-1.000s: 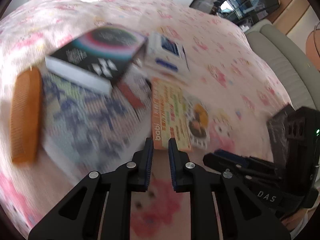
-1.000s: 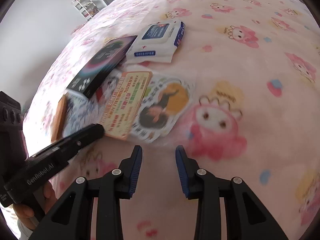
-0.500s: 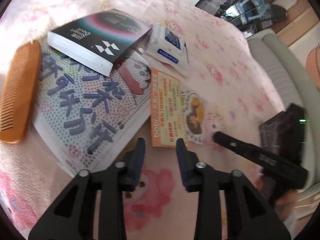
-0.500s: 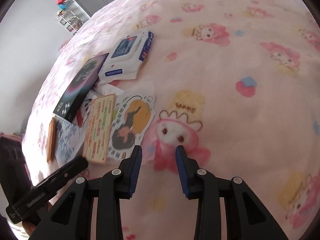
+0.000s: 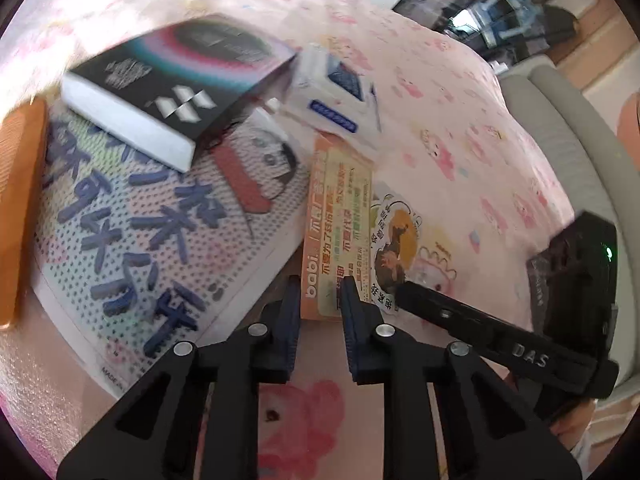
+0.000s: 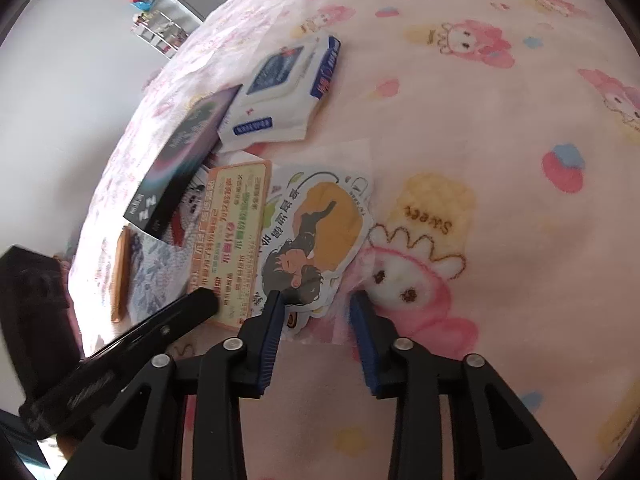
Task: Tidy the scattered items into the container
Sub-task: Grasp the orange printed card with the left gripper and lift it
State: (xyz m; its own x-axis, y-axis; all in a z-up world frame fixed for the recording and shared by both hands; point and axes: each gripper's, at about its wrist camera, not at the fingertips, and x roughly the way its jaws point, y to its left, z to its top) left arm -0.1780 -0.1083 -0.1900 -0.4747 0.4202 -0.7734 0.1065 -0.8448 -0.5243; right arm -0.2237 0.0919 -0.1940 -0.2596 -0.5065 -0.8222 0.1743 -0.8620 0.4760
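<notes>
Two grippers, left (image 5: 320, 300) and right (image 6: 316, 312), hovered with jaws spread over a pink cartoon-print blanket (image 6: 500, 200); near them lay an orange printed card (image 5: 340, 224).

My left gripper (image 5: 320, 300) sits low, its 2 fingers parted by a narrow gap, blue pads (image 5: 349, 312) facing each other. My right gripper (image 6: 316, 312) is spread wider, both fingers level and pointing forward. Each tool shows in the other's camera: the right one (image 5: 480, 328) angles in beside my left, fingertips close together.
</notes>
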